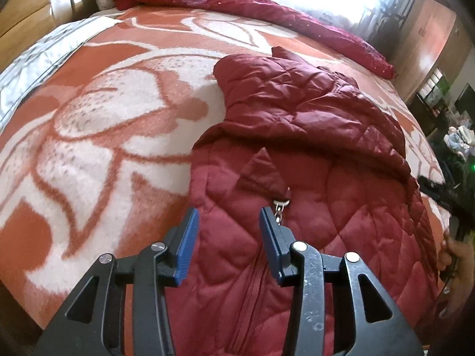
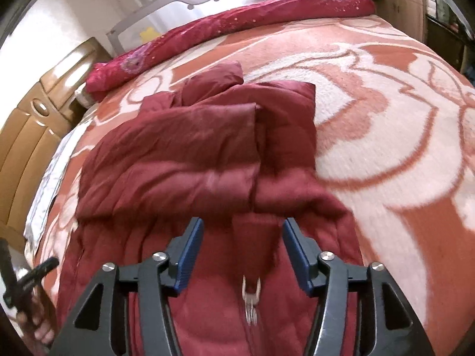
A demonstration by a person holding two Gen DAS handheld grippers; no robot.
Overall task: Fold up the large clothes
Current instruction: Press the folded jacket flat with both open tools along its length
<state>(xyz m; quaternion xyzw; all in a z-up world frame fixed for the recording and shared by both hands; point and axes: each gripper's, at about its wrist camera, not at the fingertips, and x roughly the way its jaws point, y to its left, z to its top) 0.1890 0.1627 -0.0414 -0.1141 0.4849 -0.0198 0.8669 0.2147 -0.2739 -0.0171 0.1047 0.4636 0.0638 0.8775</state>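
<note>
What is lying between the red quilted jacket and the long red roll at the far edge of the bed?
Only bare blanket: both wrist views show nothing between the jacket and the roll.

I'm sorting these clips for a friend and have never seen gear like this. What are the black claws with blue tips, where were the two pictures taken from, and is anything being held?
There is no robot here. A person holds one two-finger gripper in each hand, and each carries a wide-angle camera looking along its fingers. One picture comes from the left gripper, the other from the right gripper. The bulging look is only the lens.

On the bed lies an orange-and-white patterned blanket, and on it a dark red quilted jacket, partly folded, with a metal zipper pull. A rolled red quilt lies along the far side.

Both grippers are open above the jacket; nothing is held.
</note>
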